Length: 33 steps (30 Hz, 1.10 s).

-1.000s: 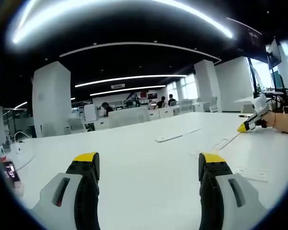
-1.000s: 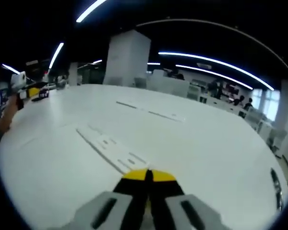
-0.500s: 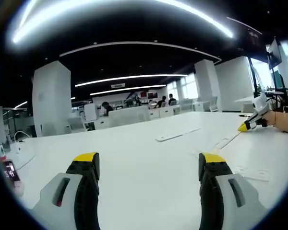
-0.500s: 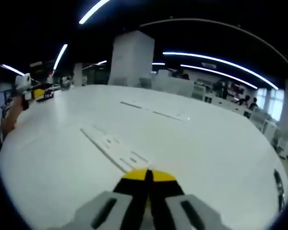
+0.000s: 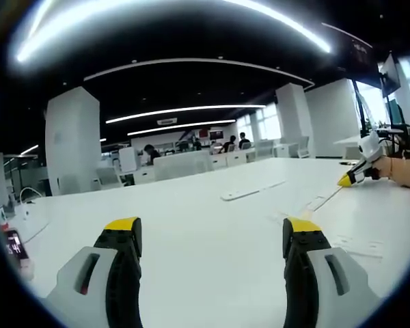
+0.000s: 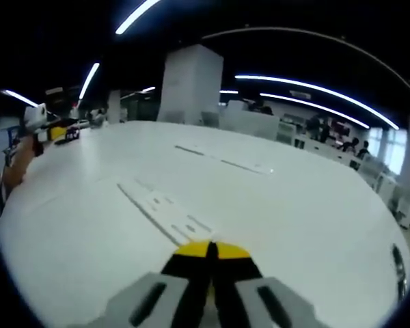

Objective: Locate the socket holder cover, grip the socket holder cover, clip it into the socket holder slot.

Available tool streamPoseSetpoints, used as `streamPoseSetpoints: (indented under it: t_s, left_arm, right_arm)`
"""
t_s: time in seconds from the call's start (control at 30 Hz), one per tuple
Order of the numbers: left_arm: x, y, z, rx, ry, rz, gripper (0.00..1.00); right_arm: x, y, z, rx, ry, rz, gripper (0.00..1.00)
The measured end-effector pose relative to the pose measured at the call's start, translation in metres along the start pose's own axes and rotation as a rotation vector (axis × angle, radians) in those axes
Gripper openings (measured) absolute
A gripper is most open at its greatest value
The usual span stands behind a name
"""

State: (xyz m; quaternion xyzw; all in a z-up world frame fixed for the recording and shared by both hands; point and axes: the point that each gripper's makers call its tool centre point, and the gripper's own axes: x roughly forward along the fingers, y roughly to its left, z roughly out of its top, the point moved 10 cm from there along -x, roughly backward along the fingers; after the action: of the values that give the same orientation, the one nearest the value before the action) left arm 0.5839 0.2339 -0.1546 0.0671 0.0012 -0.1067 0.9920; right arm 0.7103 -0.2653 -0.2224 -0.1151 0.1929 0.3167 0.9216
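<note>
Since everything rests on 1 broad white table (image 5: 191, 225), best to start there: spans both views, with an open-plan office and strip lights behind. On that table, in the right gripper view, 1 long white strip with rectangular cut-outs (image 6: 165, 213), probably the socket holder with its slot, though too pale to be sure. Runs lengthwise from just ahead of the right gripper (image 6: 211, 249) away toward the upper left of that view, so long axis nearly in line with those jaws. Farther off, 2 thin white strips (image 6: 222, 160) lying end to end, well apart from the first; 1 of them likely the socket holder cover, cannot tell which. Same thin strip (image 5: 249, 193) seen in the left gripper view, ahead and to the right.

Right gripper: yellow tips pressed together, nothing visibly between them. Left gripper (image 5: 212, 236): jaws wide apart over bare table, holding nothing.

Judging by position, right gripper clearly nearer both strips; cover beyond the cut-out strip from it, so a forward reach past that strip looks needed.
</note>
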Motion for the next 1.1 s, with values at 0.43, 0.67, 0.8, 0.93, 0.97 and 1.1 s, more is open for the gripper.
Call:
streamPoseSetpoints:
  t_s: [0.43, 0.67, 0.8, 0.93, 0.97, 1.1]
  left_arm:
    - [-0.0004, 0.0015, 0.0004, 0.004, 0.001, 0.005, 0.83]
    - [0.0007, 0.0011, 0.0005, 0.003, 0.001, 0.002, 0.83]
    - [0.0013, 0.0013, 0.0004, 0.003, 0.0, 0.004, 0.83]
    - [0.0017, 0.0003, 0.0004, 0.002, -0.002, 0.003, 0.83]
    - [0.0019, 0.0, 0.0003, 0.002, -0.001, 0.003, 0.83]
    - [0.0021, -0.0004, 0.0005, 0.003, -0.002, 0.004, 0.83]
  right_arm:
    - [-0.0012, 0.006, 0.0012, -0.036, 0.016, 0.001, 0.04]
    - [0.0002, 0.0072, 0.0012, -0.027, 0.009, 0.014, 0.04]
    - [0.0028, 0.0064, 0.0019, -0.033, 0.007, 0.016, 0.04]
    - [0.0027, 0.0059, 0.0012, -0.025, 0.002, 0.019, 0.04]
    - [0.003, 0.0063, 0.001, -0.021, -0.001, 0.02, 0.04]
    - [0.005, 0.0071, 0.0017, -0.03, -0.003, 0.018, 0.04]
